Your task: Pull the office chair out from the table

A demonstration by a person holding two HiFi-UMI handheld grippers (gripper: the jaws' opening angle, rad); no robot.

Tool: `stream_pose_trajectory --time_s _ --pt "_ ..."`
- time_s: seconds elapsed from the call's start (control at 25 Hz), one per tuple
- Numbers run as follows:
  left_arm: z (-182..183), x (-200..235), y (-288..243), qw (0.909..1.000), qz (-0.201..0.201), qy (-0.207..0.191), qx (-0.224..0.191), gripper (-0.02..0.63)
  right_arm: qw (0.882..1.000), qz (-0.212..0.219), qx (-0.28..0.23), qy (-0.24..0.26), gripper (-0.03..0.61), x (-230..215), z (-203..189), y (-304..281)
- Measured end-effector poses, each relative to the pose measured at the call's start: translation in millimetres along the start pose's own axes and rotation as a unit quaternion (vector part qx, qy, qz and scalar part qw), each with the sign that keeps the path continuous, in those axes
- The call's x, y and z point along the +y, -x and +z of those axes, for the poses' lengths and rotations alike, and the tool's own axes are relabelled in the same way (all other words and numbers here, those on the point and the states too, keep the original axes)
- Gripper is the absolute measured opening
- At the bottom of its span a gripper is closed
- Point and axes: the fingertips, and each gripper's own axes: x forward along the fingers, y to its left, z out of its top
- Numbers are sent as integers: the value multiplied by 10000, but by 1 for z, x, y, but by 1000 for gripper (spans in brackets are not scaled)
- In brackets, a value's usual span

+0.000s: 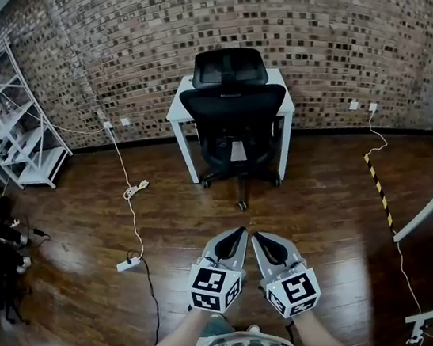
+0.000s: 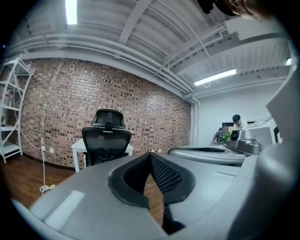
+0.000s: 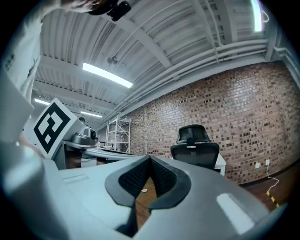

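Well short of the office chair (image 1: 234, 118), which sits tucked at the bench's (image 1: 178, 103) front edge.
Left gripper (image 1: 238, 237) and right gripper (image 1: 258, 241) hover side by side, fingers (image 2: 169, 176) clenched, empty.

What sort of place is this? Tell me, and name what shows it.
Probably an office or lab workspace: a black office chair tucked at a small white table against a brick wall, with white shelving nearby.

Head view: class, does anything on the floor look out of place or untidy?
Yes: a white cable trails loose across the floor to a power strip lying left of the office chair.
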Motion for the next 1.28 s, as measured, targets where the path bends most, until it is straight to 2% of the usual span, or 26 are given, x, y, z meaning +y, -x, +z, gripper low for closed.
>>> stream_pose_trajectory --time_s 0.32,0.76,1.28 --pt "4 37 -49 9998 -74 128 -101 15 9997 -117 166 155 0 -38 -9 -46" --pt "31 117 -123 9984 -423 302 -243 15 9980 -391 219 453 0 -81 1 -148" --pt "69 198 -173 9948 -910 200 -405 15 9943 -744 260 721 0 -111 19 -245"
